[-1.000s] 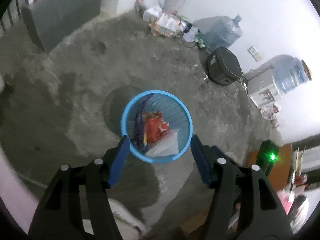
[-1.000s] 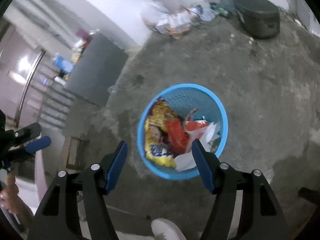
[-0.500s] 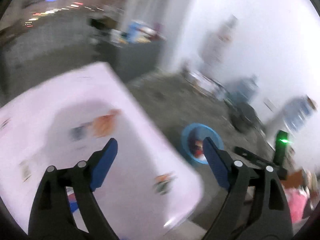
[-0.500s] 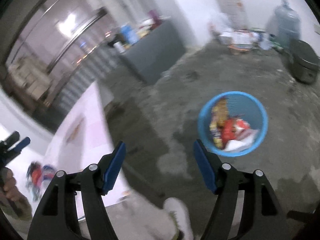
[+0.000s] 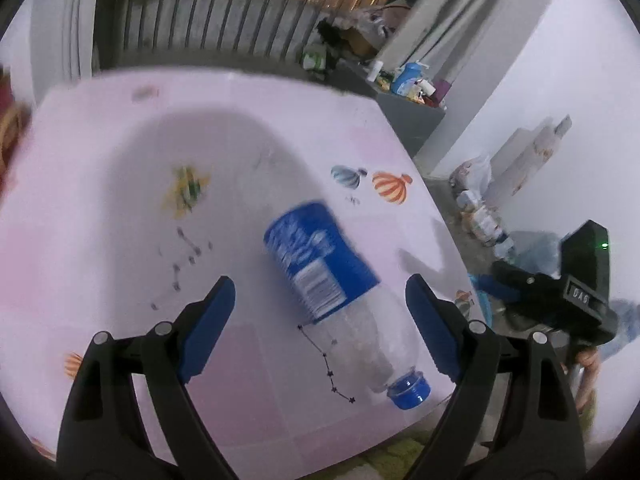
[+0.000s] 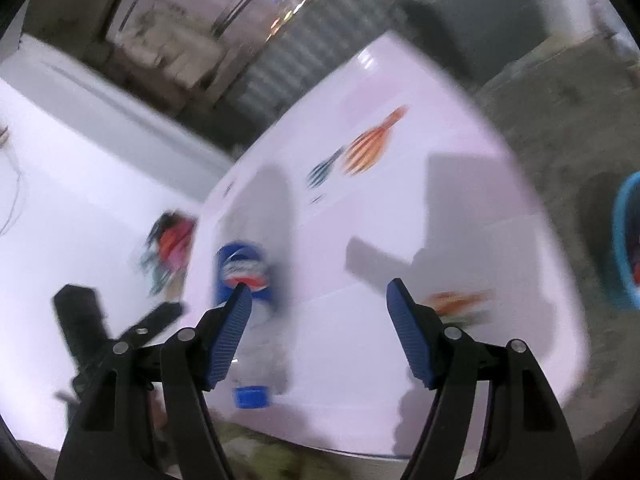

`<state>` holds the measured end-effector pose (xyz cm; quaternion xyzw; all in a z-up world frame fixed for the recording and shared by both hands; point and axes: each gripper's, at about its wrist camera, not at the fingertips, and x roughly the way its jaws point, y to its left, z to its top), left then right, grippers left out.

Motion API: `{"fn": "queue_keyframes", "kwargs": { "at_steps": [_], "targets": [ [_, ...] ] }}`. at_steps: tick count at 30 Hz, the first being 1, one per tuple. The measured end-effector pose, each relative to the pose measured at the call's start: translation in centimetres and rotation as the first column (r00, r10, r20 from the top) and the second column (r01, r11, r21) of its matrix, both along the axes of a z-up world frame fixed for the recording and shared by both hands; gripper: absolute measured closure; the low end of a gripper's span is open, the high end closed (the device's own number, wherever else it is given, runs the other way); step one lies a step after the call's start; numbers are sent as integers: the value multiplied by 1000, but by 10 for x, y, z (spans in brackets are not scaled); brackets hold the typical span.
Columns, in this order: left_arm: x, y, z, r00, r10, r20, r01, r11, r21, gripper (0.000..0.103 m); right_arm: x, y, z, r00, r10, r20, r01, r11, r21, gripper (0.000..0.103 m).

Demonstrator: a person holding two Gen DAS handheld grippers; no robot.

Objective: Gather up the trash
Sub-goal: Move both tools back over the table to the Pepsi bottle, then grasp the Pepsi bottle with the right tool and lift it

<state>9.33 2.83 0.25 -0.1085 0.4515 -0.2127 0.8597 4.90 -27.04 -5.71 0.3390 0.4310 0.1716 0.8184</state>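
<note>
Both swung from basket to table, left hand-held gripper [image 5: 320,314] spread, bottle [image 5: 334,288] lying, cap toward it

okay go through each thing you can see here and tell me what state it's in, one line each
Plastic bottle: lying on its side on the table, cap on, looks empty.
Left gripper: jaws open, bottle between them, not gripped.
Right gripper: jaws open, empty.
Blue basket: upright on the floor, holding trash.
</note>
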Motion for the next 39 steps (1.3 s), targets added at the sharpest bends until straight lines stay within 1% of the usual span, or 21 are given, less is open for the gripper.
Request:
{"fn": "queue_keyframes", "kwargs": {
  "at_steps": [1, 2, 5, 9, 13, 15, 18, 20, 22, 23, 24, 26, 29, 34, 37, 38, 39],
  "targets": [
    [2, -2, -8, 1000, -1, -24, 1, 1000, -16, 21, 7, 17, -3, 998, 54, -14, -54, 998, 12, 35],
    [6, -1, -15, 999, -8, -45, 6, 999, -45, 21, 11, 27, -6, 996, 87, -23, -87, 996, 11, 35],
    [17, 4, -30, 996, -14, -92, 3, 992, -123, 22, 16, 55, -12, 982, 182, -45, -182, 983, -13, 35],
    [38, 12, -42, 991, -4, -136, -24, 979, -202, 24, 13, 69, -16, 966, 252, -54, -254, 966, -40, 35],
    [58, 8, -51, 985, 7, -172, -44, 976, -212, 26, 11, 78, -18, 949, 311, -55, -314, 947, -66, 35],
    [67, 6, -57, 981, 15, -196, -58, 975, -215, 29, 14, 81, -17, 940, 337, -49, -340, 938, -74, 35],
    [75, 4, -61, 976, 17, -219, -71, 968, -240, 30, 14, 90, -14, 929, 368, -37, -370, 923, -104, 35],
    [79, -1, -61, 976, 17, -219, -70, 968, -240, 30, 14, 91, -13, 925, 380, -33, -381, 918, -113, 35],
    [82, -5, -66, 974, 21, -226, -74, 971, -228, 33, 13, 93, -13, 921, 387, -34, -389, 915, -111, 35],
    [83, -5, -68, 971, 23, -237, -79, 971, -227, 38, 13, 95, -13, 919, 393, -33, -394, 913, -108, 35],
    [84, -6, -71, 968, 28, -250, -87, 970, -228, 40, 13, 96, -13, 917, 396, -33, -398, 911, -106, 35],
    [85, -5, -73, 966, 29, -258, -95, 963, -251, 40, 12, 95, -12, 914, 405, -33, -407, 908, -101, 35],
    [81, -6, -72, 970, 43, -239, -101, 967, -234, 41, 11, 97, -13, 905, 425, -31, -426, 902, -74, 36],
    [77, -12, -68, 976, 59, -208, -99, 977, -190, 41, 10, 95, -18, 899, 436, -38, -438, 898, -51, 41],
    [72, -13, -63, 982, 65, -175, -93, 983, -155, 41, 7, 90, -20, 898, 438, -40, -440, 897, -41, 41],
    [69, -12, -61, 984, 66, -163, -90, 985, -144, 41, 17, 97, -22, 898, 438, -43, -439, 898, -35, 41],
    [68, -14, -59, 986, 65, -150, -85, 988, -131, 41, 18, 97, -24, 898, 438, -46, -440, 898, -29, 41]
  ]
}}
